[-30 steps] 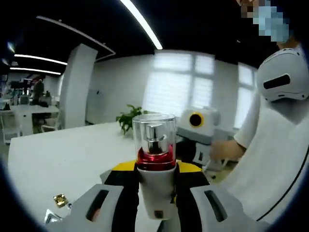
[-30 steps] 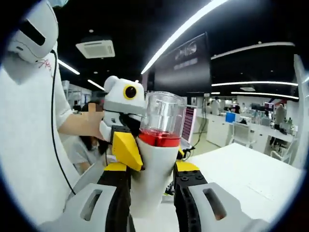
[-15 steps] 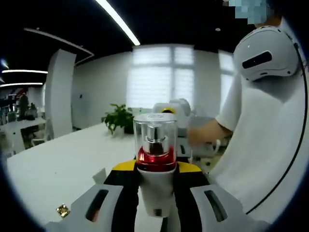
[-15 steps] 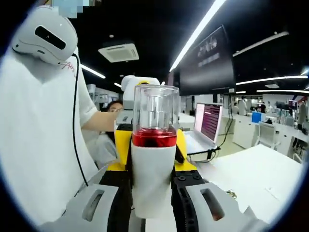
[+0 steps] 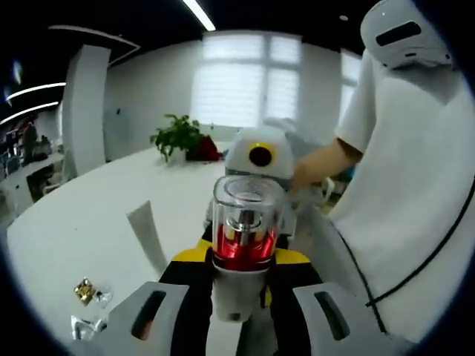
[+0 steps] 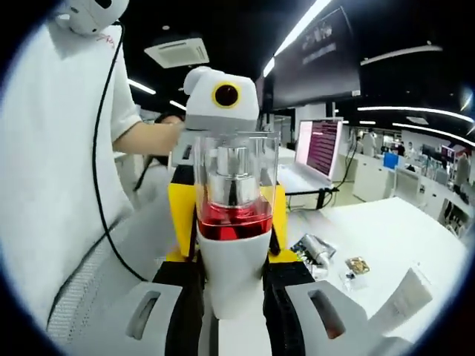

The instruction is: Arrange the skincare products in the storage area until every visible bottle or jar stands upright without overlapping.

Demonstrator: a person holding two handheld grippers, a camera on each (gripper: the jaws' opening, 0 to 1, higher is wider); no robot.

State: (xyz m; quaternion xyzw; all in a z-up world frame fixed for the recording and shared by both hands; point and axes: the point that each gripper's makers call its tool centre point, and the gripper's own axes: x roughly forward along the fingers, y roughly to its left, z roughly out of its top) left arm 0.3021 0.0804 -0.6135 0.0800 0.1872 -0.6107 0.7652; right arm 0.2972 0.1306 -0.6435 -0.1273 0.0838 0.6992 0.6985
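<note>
In the left gripper view we see our left tongs [image 5: 239,285] clamped on the white body of a bottle [image 5: 242,252], which stands upright between them, its red band and clear cap rising just past the tips. Our right tongs [image 5: 256,159] come in directly beyond the bottle, facing us and pressed to its far side. To the left of our tongs a small gold wrapper [image 5: 84,291] lies on the white surface [image 5: 89,222], and a white card [image 5: 150,236] stands nearer the bottle. Far off sits a plant [image 5: 177,137].

In the right gripper view our right tongs [image 6: 231,278] are closed on the same bottle [image 6: 231,222], held upright, with the yellow-tipped left tongs [image 6: 223,170] gripping it from the far side. To the right of our tongs, on the surface [image 6: 386,237], lie a crumpled foil packet [image 6: 312,248], a gold wrapper [image 6: 357,265] and a white tube [image 6: 404,297] nearest the edge. Further back stands an open laptop [image 6: 320,148].
</note>
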